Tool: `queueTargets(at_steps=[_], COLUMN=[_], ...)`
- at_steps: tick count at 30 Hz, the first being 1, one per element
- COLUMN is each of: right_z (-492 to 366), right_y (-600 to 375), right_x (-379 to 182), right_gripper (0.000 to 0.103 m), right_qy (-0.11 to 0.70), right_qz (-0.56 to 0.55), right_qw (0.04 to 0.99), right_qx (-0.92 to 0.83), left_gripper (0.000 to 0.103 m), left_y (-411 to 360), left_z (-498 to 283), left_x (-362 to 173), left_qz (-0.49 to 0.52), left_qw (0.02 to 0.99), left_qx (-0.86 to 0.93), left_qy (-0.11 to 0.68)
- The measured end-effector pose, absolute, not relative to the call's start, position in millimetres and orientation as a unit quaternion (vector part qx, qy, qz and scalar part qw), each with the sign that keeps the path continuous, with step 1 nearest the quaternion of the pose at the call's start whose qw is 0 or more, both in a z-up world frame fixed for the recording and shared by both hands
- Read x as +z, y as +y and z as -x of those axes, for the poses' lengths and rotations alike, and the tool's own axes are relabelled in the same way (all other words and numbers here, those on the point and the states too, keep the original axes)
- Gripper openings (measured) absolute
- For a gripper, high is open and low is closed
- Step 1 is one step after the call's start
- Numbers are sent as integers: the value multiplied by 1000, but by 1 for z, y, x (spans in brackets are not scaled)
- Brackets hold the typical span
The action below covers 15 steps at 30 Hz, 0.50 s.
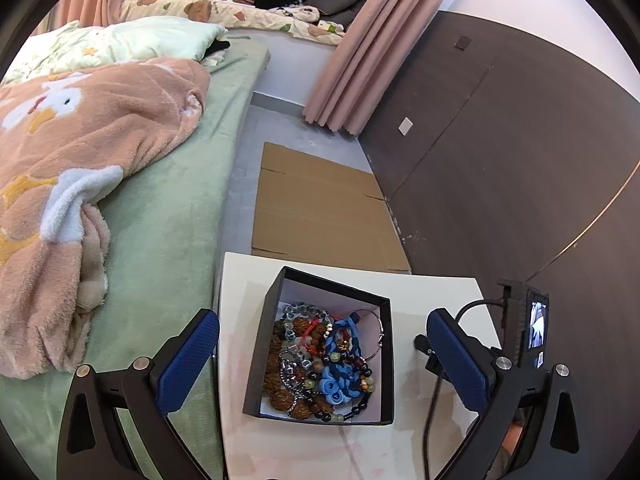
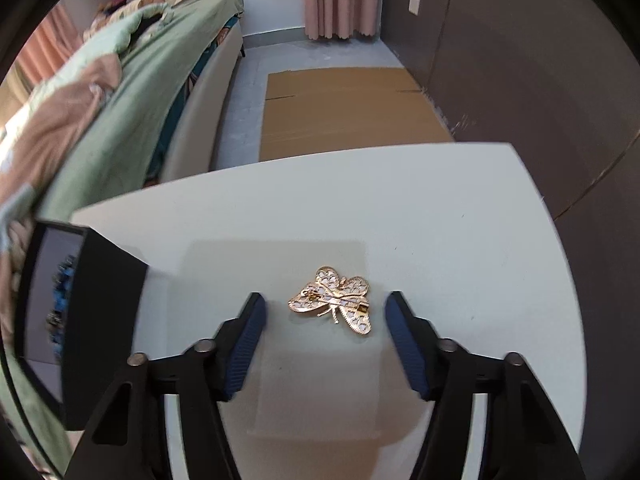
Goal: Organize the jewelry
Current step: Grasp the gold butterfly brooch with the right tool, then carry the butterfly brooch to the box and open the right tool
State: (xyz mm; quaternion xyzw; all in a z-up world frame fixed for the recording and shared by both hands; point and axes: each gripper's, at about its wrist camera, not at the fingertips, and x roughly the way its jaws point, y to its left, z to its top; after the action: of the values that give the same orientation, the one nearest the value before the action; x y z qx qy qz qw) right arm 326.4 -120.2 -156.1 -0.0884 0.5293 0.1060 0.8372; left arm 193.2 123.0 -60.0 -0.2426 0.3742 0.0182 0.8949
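Lying between the right gripper's (image 2: 325,316) released jaws, a butterfly brooch (image 2: 335,305) (no writing legible); left gripper (image 1: 322,356) spread too.

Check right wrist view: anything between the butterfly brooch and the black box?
Nothing. In the right wrist view only bare white table separates the butterfly brooch from the black box. The open right gripper straddles the brooch without touching it.
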Motion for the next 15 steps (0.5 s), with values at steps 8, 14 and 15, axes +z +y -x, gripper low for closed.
queueTargets(at_steps=[8, 14, 15], right_z=[-324, -320, -317], right_y=[-135, -153, -154], right_x=[-138, -105, -99], right_gripper=[40, 41, 41], right_qy=[526, 497, 489], right_qz=[51, -18, -27], right_qw=[836, 846, 848], right_qx=[147, 193, 204], left_gripper=[103, 103, 103], left_y=[132, 135, 135], left_z=[-193, -193, -193], left_x=[-59, -58, -58], left_qz=[230, 226, 225], left_qw=[896, 898, 898], left_qx=[32, 39, 39], left_qy=[378, 377, 376])
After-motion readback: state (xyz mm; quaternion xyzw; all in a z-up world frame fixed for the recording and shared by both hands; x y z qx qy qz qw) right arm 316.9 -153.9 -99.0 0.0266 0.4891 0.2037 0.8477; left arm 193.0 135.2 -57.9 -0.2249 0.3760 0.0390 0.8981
